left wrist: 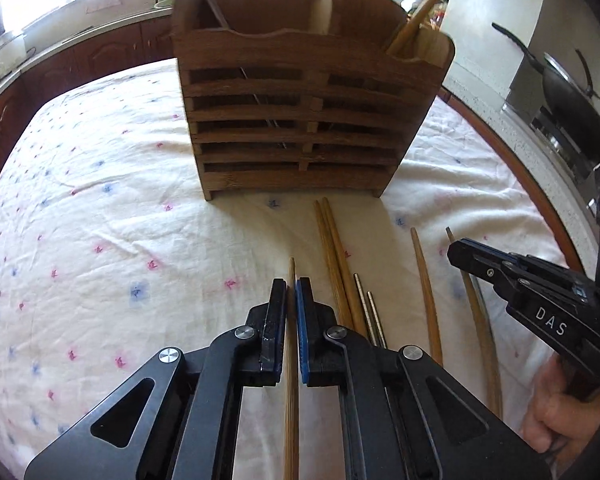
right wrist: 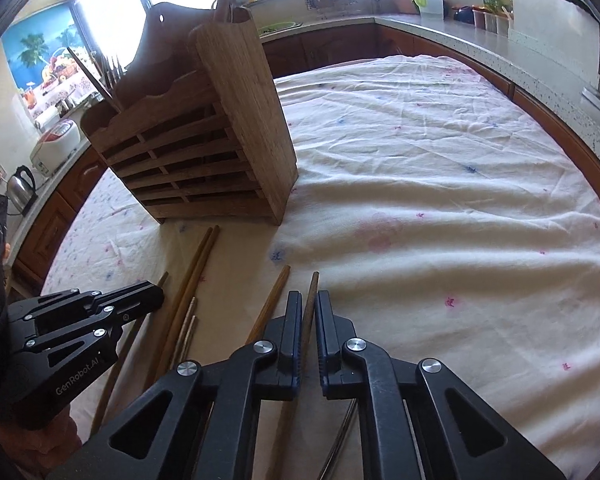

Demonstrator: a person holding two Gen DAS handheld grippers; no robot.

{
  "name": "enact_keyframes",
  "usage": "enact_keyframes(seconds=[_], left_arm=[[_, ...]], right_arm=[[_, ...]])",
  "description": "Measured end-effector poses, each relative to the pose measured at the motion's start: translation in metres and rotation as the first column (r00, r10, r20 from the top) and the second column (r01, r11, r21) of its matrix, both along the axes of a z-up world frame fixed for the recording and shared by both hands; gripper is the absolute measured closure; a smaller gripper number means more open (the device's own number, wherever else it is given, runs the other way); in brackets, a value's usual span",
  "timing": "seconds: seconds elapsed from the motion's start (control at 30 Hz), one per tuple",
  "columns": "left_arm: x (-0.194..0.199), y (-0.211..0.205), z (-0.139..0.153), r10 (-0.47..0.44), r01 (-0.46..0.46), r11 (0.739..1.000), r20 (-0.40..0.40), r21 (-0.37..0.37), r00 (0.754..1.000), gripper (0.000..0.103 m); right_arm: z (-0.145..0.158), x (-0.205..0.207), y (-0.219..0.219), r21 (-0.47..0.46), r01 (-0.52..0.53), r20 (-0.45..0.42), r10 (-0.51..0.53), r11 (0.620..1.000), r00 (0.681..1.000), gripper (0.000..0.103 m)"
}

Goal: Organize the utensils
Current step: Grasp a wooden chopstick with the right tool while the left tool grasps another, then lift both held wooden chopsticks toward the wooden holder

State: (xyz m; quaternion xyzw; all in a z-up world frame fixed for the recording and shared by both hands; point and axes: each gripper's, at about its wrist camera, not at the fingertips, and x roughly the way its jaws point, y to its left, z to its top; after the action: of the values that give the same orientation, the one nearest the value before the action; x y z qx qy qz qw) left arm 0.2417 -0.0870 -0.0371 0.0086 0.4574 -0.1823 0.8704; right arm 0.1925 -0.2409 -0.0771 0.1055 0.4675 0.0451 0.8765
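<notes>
Your left gripper (left wrist: 292, 282) sits at the lower centre of its own view, jaws clenched on a pale bamboo chopstick (left wrist: 291, 360) that runs between the pads and down out of the bottom edge; its tip pokes just past the fingertips. At the right edge of that view your right gripper (left wrist: 458, 252) crosses a dark thin chopstick (left wrist: 478, 312); in its own view that gripper (right wrist: 309, 296) is at the lower centre, jaws pinched on this same dark wooden stick (right wrist: 310, 304). Between the two lie the rest, all on the white flower-dotted tablecloth (left wrist: 100, 200): a pair of light wooden chopsticks (left wrist: 332, 248) side by side, a pair of short metal chopsticks (left wrist: 366, 308) just right of them, and one brown chopstick (left wrist: 426, 280) further right. The slatted brown wooden utensil holder (left wrist: 300, 120) stands upright at the upper centre, beyond the tips; a chopstick leans out of its right compartment, dark utensils out of its left.
</notes>
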Motion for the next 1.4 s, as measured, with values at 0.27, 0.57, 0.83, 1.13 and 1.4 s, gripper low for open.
enact_keyframes(seconds=[0.27, 0.57, 0.83, 1.13, 1.4], left_arm=[[-0.039, 0.044, 0.056, 0.035, -0.022, 0.990, 0.093, -0.139, 0.995, 0.099], [-0.069, 0.078, 0.113, 0.059, -0.014, 0.975, 0.197, -0.220, 0.979, 0.099], [-0.084, 0.094, 0.142, 0.085, -0.013, 0.966, 0.271, -0.259, 0.959, 0.099], [-0.085, 0.104, 0.151, 0.118, -0.032, 0.960, 0.297, -0.278, 0.948, 0.099], [-0.074, 0.105, 0.165, 0.150, -0.048, 0.953, 0.329, -0.299, 0.932, 0.099]], right_arm=[[0.050, -0.028, 0.006, 0.097, -0.029, 0.103, 0.019, 0.995, 0.995, 0.098], [0.114, -0.055, 0.009, 0.122, -0.054, 0.241, 0.023, 0.991, 0.970, 0.098], [0.156, -0.067, 0.012, 0.101, -0.066, 0.342, 0.028, 0.993, 0.939, 0.098], [0.168, -0.064, 0.012, 0.094, -0.069, 0.377, 0.028, 0.993, 0.926, 0.098], [0.173, -0.059, 0.008, 0.100, -0.058, 0.392, 0.014, 0.993, 0.920, 0.098]])
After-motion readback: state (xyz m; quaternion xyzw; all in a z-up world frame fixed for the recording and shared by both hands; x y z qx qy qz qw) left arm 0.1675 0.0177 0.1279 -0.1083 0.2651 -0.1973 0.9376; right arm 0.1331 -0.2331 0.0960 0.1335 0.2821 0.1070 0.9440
